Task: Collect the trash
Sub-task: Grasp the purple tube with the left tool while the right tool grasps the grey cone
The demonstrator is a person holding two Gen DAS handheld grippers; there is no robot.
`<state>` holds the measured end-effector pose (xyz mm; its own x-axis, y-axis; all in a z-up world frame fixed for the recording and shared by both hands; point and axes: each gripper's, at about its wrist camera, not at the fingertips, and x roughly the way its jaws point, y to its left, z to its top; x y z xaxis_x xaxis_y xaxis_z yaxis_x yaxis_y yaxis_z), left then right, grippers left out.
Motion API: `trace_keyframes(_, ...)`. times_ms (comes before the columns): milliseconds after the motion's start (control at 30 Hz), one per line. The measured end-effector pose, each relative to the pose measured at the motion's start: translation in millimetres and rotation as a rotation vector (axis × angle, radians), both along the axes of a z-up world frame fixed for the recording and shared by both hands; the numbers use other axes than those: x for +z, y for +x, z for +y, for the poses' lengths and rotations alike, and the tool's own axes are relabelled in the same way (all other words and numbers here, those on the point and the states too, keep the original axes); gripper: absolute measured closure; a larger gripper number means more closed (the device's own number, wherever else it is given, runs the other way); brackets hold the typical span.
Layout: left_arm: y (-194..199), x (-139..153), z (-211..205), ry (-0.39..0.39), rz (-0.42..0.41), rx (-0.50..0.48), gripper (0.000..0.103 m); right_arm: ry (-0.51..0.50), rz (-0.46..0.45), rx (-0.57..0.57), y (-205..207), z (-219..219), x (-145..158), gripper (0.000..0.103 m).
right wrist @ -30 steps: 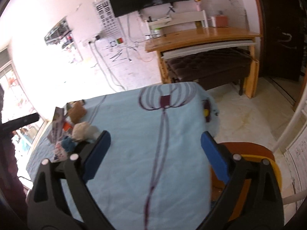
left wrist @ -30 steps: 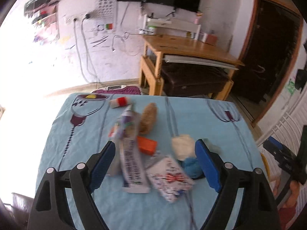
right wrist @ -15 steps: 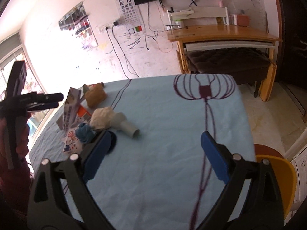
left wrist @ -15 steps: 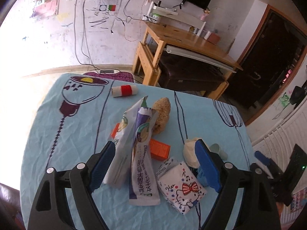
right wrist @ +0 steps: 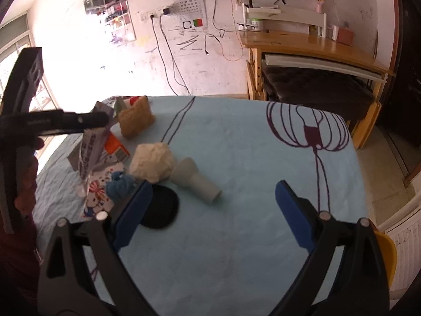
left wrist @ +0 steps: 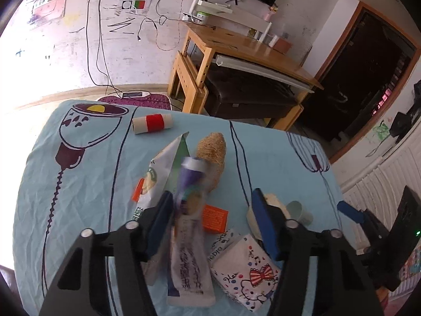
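Left gripper (left wrist: 213, 218) has just narrowed around the wrapper (left wrist: 188, 226) at 6 o'clock (not yet pinched); right gripper (right wrist: 213, 205) gapes empty.

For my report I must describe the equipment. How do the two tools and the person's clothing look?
Both the left tool and the right tool have black angular frames with silver rivets and flat blue pads. No cables show on them. In the right wrist view the person wears a dark red sleeve.
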<state>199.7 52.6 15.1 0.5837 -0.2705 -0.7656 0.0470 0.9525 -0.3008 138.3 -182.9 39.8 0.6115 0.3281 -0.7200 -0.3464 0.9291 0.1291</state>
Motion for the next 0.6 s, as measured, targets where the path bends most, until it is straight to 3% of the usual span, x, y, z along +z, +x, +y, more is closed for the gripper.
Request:
trace_keyframes(133,3.1,-11.5,3.2,0.025,0.011,0.005,0.08,-0.017,0.013,0.003,5.1,7.3,-3.0,0.012)
trace_keyframes(233,-2.0,-13.0,5.1,0.014,0.005,0.009,0.091,-0.046,0.011,0.004,10.5,14.8,-5.4,0.012)
trace_keyframes(467,-22.0,1.8,6.7,-0.037,-0.056,-0.005,0.094,-0.14,-0.012,0.004,21.0,29.9,-12.1,0.012)
trace_keyframes(600,-31.7,12.9,1.4,-0.043,-0.079,-0.03,0.094,-0.186,-0.004,0.007,27.6,31.6,-17.4,0.031)
